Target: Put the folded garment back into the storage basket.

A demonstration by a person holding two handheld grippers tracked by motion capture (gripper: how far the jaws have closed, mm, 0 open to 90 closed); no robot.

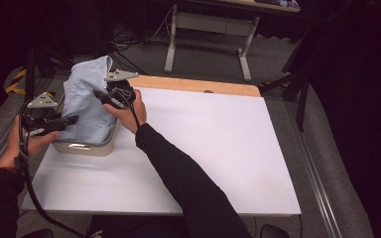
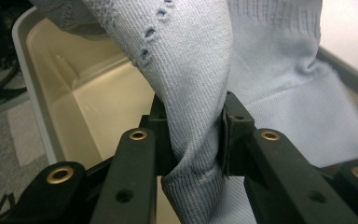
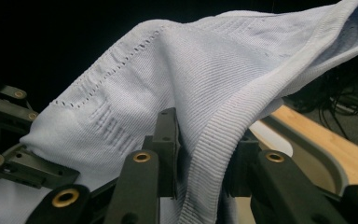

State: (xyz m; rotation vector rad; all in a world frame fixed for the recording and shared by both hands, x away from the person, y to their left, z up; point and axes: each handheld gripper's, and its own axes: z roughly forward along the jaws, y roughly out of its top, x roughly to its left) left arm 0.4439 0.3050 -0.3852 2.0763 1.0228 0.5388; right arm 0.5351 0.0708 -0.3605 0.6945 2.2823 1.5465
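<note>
A pale blue knitted sweater [image 1: 87, 96] hangs bunched over a beige tub [image 1: 84, 147] at the table's left edge. My left gripper [image 1: 74, 119] is at the tub's left side, shut on a fold of the knit [image 2: 196, 140]; the black pads [image 2: 233, 128] pinch it from both sides. From the tub's right side my right gripper [image 1: 99, 95] comes in, shut on a ribbed edge of the sweater [image 3: 209, 154]. In the right gripper view the left gripper [image 3: 9, 135] shows at the left against the cloth. The tub's inside [image 2: 88, 102] shows bare under the lifted cloth.
The white table top [image 1: 213, 144] stretches wide to the right of the tub, with a wooden strip [image 1: 198, 85] along its far edge. A grey desk frame [image 1: 208, 29] and cables stand on the floor behind. Dark curtains close off the right side.
</note>
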